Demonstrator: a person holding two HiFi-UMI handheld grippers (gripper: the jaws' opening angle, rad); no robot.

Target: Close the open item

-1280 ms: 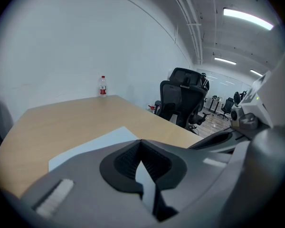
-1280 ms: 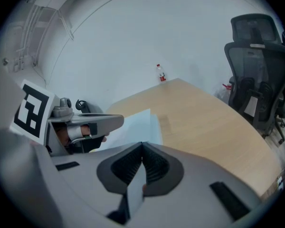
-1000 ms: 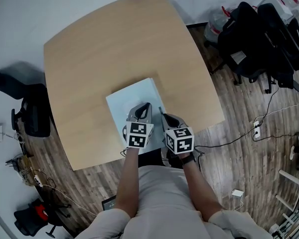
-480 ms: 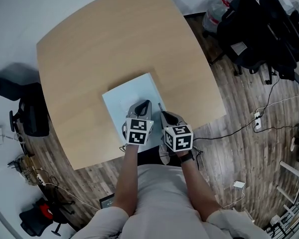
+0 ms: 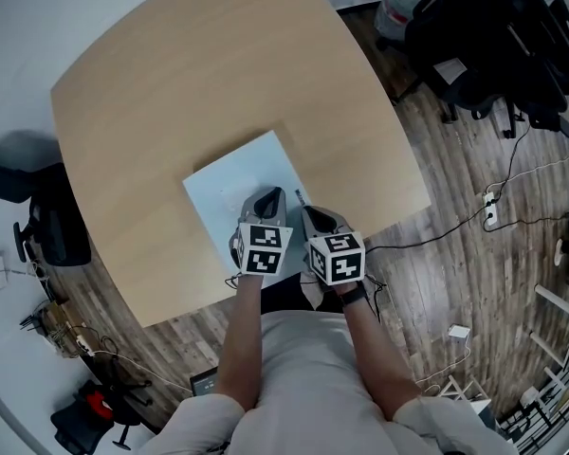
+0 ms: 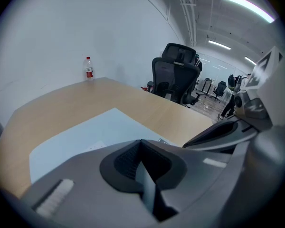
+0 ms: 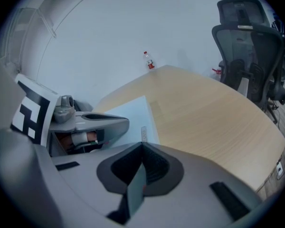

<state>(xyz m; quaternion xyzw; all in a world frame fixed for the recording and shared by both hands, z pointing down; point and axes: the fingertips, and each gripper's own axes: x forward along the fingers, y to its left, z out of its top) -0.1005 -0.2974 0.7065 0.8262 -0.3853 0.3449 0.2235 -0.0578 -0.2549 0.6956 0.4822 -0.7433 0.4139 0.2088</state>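
At the left of the pair, your left gripper [image 5: 270,197] hung over the near part of the pale blue flat item [image 5: 229,180], its fingers pressed together with nothing between them. That item lay flat on the wooden surface [image 5: 161,93], close to its near edge and turned slightly askew. No raised cover or flap showed, so you could not tell from here which part was meant to fold over.

It looked thin and light, probably a smooth sheet-like cover with some flex. Such a thing would likely slide on the wood if pushed sideways, and might bend or crease if pinched hard at one corner. The safer hold seemed to be a free edge, perhaps the right one by the small label [image 7: 143,134]. One gripper could pin the flat part while the other lifted.

Just beside it to the right, your right gripper [image 5: 309,212] sat at the item's near right corner, fingers likewise closed on nothing. Both would need to part before taking an edge.
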